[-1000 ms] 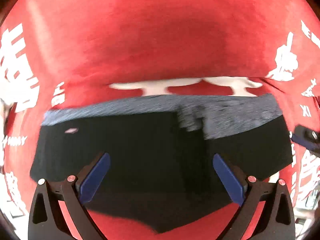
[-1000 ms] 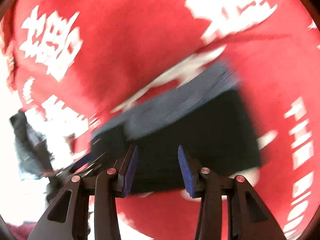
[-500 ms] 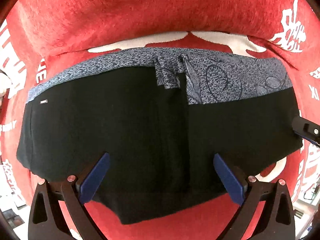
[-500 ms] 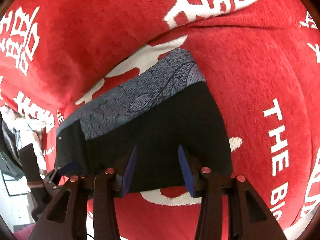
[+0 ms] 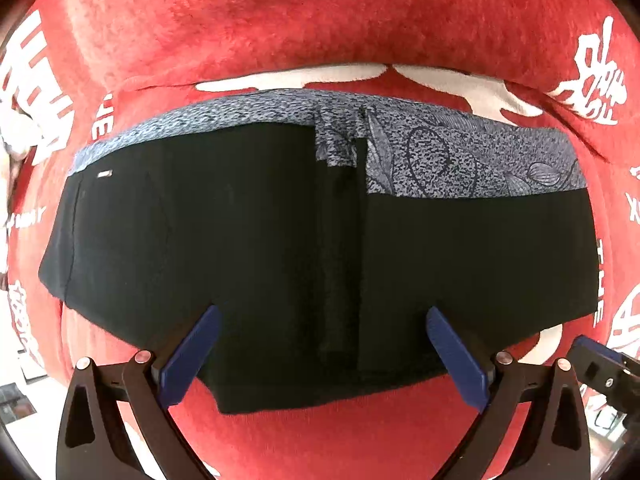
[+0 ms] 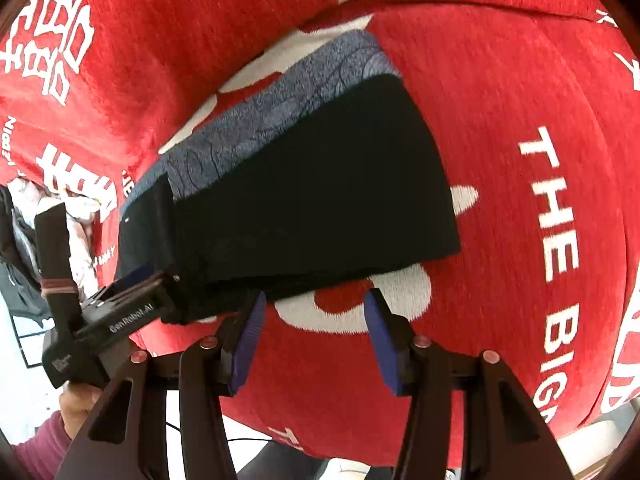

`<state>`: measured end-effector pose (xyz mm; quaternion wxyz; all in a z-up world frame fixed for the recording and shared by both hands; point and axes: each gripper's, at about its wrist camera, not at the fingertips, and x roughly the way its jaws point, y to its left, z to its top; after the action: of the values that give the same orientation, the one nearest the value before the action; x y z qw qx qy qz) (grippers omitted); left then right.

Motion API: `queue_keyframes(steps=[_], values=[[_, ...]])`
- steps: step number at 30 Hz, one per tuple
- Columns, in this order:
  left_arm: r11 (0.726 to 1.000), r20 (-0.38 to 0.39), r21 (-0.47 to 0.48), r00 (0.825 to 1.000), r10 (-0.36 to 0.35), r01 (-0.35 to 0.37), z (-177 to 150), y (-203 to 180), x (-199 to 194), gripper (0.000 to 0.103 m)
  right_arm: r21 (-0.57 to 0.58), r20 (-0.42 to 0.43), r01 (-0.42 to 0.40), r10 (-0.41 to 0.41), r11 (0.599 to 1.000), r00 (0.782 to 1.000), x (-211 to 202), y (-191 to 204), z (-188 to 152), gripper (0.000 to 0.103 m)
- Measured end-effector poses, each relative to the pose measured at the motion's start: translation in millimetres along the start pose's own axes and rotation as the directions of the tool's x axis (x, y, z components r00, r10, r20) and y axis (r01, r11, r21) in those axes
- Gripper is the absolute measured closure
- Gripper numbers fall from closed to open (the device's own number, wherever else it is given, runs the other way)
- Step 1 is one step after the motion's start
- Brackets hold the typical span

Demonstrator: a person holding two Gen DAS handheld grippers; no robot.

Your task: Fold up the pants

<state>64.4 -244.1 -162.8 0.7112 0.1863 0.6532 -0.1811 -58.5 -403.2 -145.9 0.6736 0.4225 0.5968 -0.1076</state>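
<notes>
The black pants [image 5: 248, 240] lie folded into a flat rectangle on the red cushion [image 5: 320, 20], with a grey-blue patterned band [image 5: 460, 156] along the far edge. They also show in the right wrist view [image 6: 312, 200]. My left gripper [image 5: 320, 356] is open wide and empty, its blue pads above the near edge of the pants. My right gripper [image 6: 312, 344] is open and empty, just off the near right corner of the pants. The left gripper also shows in the right wrist view [image 6: 132, 300], at the left end of the pants.
The red cushion bears white letters and characters [image 6: 556, 208]. Its near edge drops off below the grippers. Crumpled clothes [image 6: 24, 220] lie at the far left beyond the cushion. The other gripper's tip [image 5: 600, 364] shows at the lower right.
Both grippers have drawn back from the folded pants. The right gripper has opened wider and now sits off the fabric's near edge. The pants lie still.
</notes>
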Motion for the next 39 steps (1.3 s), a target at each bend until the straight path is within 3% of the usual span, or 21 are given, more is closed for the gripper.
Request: queue_keyframes(steps=[8, 13, 18, 23, 26, 30, 33, 35, 37, 39], values=[[0.994, 0.023, -0.109, 1.0, 0.014, -0.012, -30.1, 24.0, -20.9, 0.0, -0.093, -0.056, -0.004, -0.001, 0.996, 0.998, 2.6, 16.1, -6.6, 0.048], [0.978, 0.039, -0.209, 0.999, -0.014, 0.022, -50.4, 57.8, -14.3, 0.0, -0.162, -0.088, -0.001, -0.013, 0.987, 0.996, 9.2, 36.2, -13.0, 0.048], [0.975, 0.096, -0.201, 0.992, -0.079, 0.097, -66.6, 94.2, -18.4, 0.0, -0.181, -0.054, 0.014, -0.024, 0.983, 0.998, 26.7, 72.3, -19.8, 0.048], [0.965, 0.147, -0.206, 0.98, -0.131, 0.16, -61.6, 176.3, -21.4, 0.0, -0.139, -0.011, 0.022, -0.024, 0.99, 1.0, 62.7, 131.4, -33.0, 0.048], [0.95, 0.169, -0.265, 0.978, -0.121, 0.163, -60.3, 240.3, -19.0, 0.0, -0.211, -0.032, 0.053, -0.061, 0.976, 0.998, 90.4, 182.9, -40.4, 0.048], [0.933, 0.137, -0.323, 0.983, -0.118, 0.157, -65.6, 301.0, 0.8, 0.0, -0.315, -0.032, 0.122, -0.139, 0.941, 0.99, 116.9, 236.0, -40.9, 0.048], [0.887, 0.14, -0.392, 0.968, -0.207, 0.246, -70.6, 330.3, 18.4, 0.0, -0.368, -0.001, 0.177, -0.191, 0.913, 0.982, 123.6, 251.1, -36.1, 0.048], [0.81, 0.193, -0.456, 0.93, -0.314, 0.369, -73.1, 347.0, 27.3, 0.0, -0.389, -0.005, 0.227, -0.249, 0.893, 0.969, 135.1, 251.8, -30.5, 0.048], [0.721, 0.251, -0.506, 0.88, -0.402, 0.474, -74.6, 355.9, 35.5, 0.0, -0.357, -0.051, 0.222, -0.256, 0.908, 0.965, 146.6, 241.1, -23.4, 0.048], [0.663, 0.296, -0.53, 0.848, -0.439, 0.529, -74.5, 359.2, 41.6, 0.0, -0.31, -0.082, 0.198, -0.234, 0.93, 0.969, 152.7, 230.8, -18.4, 0.048]])
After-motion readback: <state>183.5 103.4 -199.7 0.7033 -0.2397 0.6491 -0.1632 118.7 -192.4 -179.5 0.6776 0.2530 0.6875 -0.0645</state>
